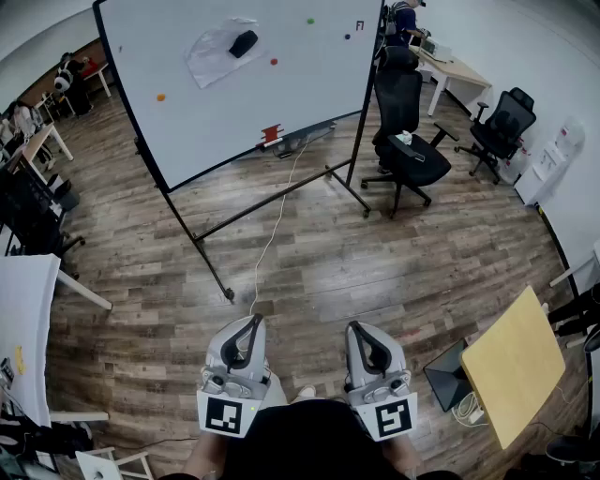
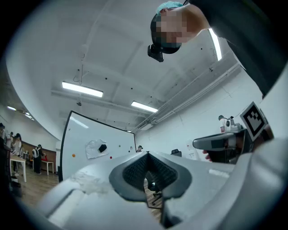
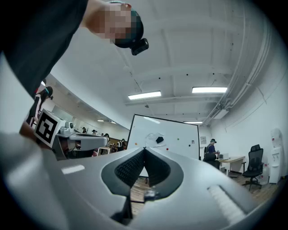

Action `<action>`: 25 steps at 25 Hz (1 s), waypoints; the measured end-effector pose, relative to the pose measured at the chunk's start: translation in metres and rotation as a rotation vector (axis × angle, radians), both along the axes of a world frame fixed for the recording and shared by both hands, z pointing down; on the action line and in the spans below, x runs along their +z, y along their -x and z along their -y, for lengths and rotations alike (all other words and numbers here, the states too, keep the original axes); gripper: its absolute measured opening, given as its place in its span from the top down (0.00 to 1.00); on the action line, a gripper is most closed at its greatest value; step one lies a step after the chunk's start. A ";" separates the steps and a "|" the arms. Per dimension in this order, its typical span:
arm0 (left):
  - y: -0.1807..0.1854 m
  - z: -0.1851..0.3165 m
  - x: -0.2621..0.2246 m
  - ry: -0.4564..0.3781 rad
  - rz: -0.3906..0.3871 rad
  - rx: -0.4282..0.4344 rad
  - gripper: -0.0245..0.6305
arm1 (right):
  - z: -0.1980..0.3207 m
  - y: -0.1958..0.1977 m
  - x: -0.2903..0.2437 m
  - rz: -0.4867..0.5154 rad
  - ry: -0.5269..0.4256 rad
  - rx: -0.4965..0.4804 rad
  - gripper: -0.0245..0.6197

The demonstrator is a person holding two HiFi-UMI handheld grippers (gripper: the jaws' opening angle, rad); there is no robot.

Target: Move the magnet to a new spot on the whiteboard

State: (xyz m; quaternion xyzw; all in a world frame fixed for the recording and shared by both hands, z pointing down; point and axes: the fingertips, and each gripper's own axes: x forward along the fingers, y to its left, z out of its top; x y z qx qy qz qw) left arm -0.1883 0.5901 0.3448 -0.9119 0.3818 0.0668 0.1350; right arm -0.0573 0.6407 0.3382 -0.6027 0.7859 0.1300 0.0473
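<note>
The whiteboard [image 1: 234, 103] stands on a wheeled frame several steps ahead of me. On it are several small round magnets: an orange magnet [image 1: 160, 97], a red magnet [image 1: 274, 62], a green magnet [image 1: 310, 21] and a dark magnet [image 1: 347, 37]. A black eraser [image 1: 243, 43] sits on a clear sheet stuck to the board. My left gripper [image 1: 254, 322] and right gripper [image 1: 356, 328] are held low near my body, far from the board, both shut and empty. The left gripper view shows the left gripper [image 2: 147, 154] pointing up at the board [image 2: 81, 134]. The right gripper [image 3: 145, 148] points the same way.
A white cable [image 1: 272, 234] runs over the wood floor from the board toward me. Two black office chairs [image 1: 403, 122] [image 1: 502, 127] stand at the right of the board. A pale wooden table [image 1: 516, 366] is at my right, a white table [image 1: 23, 319] at my left.
</note>
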 end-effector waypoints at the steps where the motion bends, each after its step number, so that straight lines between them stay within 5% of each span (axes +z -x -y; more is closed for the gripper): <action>1: -0.001 -0.002 0.001 -0.002 0.008 0.004 0.96 | -0.002 0.001 0.001 0.000 0.002 -0.001 0.96; 17: -0.023 -0.008 0.014 0.039 0.013 0.041 0.96 | -0.015 -0.020 0.007 -0.029 0.024 0.040 0.96; 25: -0.033 -0.002 0.018 0.045 0.021 0.053 0.96 | -0.013 -0.037 0.006 0.068 0.007 0.051 0.96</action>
